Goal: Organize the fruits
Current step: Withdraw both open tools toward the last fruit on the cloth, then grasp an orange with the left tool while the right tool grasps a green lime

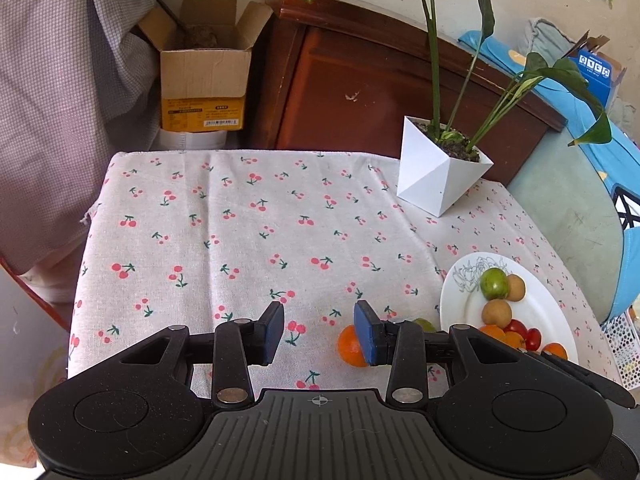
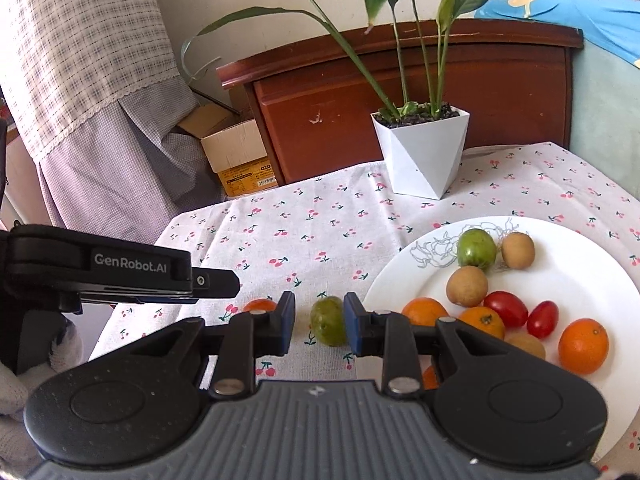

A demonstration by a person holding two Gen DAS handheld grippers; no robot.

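Observation:
A white plate (image 2: 580, 280) at the right holds a green fruit (image 2: 476, 249), brown fruits, red cherry tomatoes and small oranges. Another green fruit (image 2: 328, 320) lies on the cherry-print cloth left of the plate. It sits between the fingertips of my right gripper (image 2: 319, 326), close to the right pad, with a gap at the left pad. A loose orange (image 1: 349, 346) rests on the cloth, half hidden behind the right finger of my left gripper (image 1: 320, 334). That gripper is open over bare cloth. The plate (image 1: 536, 308) lies to its right.
A white angular planter (image 1: 440, 180) with a tall leafy plant stands at the back right of the table. Behind the table are a wooden headboard (image 1: 360, 80) and an open cardboard box (image 1: 204, 76). A checked curtain hangs at the left. My left gripper's body (image 2: 120, 268) reaches in from the left.

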